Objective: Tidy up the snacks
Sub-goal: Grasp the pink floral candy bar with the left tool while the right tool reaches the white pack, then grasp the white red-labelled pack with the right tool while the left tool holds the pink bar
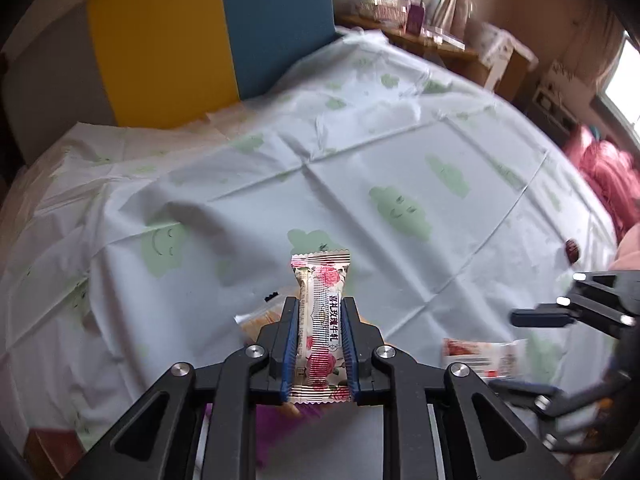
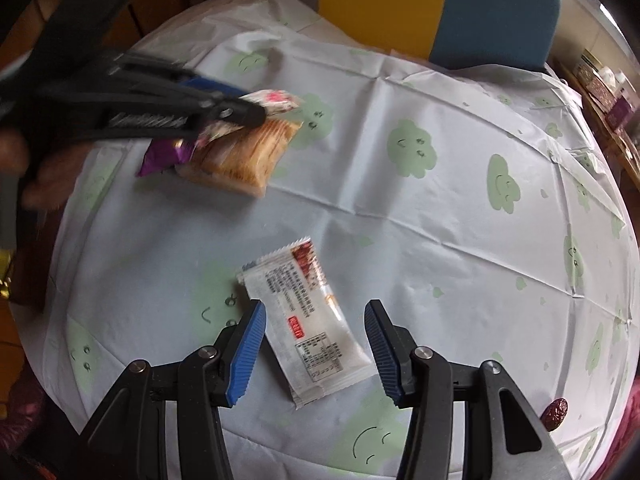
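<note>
**Left jaws clamped on the rose candy, right jaws spread over the white packet**

Your left gripper [image 1: 320, 344] has its blue pads pressed on both long sides of the rose-print candy bar [image 1: 320, 320], gripped firmly. Just below it lie an orange cracker packet [image 2: 248, 156] and a purple wrapper [image 2: 164, 158], touching each other on the tablecloth [image 1: 400, 140]. Your right gripper [image 2: 316, 352] is released, its jaws standing apart on both sides of the white snack packet [image 2: 308, 324], not touching it; the packet lies flat on the cloth. A dark red date [image 2: 555, 419] sits near the table edge, well apart from the packets
</note>
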`<state>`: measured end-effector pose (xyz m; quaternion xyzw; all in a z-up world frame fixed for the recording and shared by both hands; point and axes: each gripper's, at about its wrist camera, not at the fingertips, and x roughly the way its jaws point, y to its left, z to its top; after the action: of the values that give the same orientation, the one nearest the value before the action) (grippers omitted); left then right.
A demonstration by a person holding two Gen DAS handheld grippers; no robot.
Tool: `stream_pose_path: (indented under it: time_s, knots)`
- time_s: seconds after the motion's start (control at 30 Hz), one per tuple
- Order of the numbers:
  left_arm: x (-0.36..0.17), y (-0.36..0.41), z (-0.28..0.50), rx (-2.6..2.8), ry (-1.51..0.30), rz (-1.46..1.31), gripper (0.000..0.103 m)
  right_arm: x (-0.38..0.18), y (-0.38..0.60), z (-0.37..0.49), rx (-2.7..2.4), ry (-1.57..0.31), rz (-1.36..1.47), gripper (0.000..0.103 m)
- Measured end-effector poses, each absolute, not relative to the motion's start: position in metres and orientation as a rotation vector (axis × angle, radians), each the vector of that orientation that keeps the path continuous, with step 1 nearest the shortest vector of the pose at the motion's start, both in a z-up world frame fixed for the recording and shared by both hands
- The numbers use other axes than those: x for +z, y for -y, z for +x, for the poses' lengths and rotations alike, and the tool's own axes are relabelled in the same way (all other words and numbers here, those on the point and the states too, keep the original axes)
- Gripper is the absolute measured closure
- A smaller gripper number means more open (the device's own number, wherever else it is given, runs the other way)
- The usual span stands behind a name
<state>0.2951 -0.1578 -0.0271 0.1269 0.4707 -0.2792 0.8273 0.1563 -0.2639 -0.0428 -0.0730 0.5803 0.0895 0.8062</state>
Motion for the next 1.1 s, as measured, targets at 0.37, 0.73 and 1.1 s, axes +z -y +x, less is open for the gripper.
stream_pose_path:
  time_s: [0.37, 0.73, 1.1]
  knots:
    - [-0.012, 0.125, 0.184, -0.440, -0.973, 0.112, 0.083, -0.043, 0.292, 0.167, 0.112, -1.227, -0.084, 0.051]
    - [-0.069, 0.106, 0.110, -0.323, -1.029, 0.129, 0.082, -0.038, 0.275, 0.160, 0.270, -1.208, -0.016, 0.041]
    - [-0.077, 0.099, 0.099, -0.327, -0.970, 0.097, 0.080, -0.068, 0.249, 0.159, 0.269, -1.230, -0.214, 0.041]
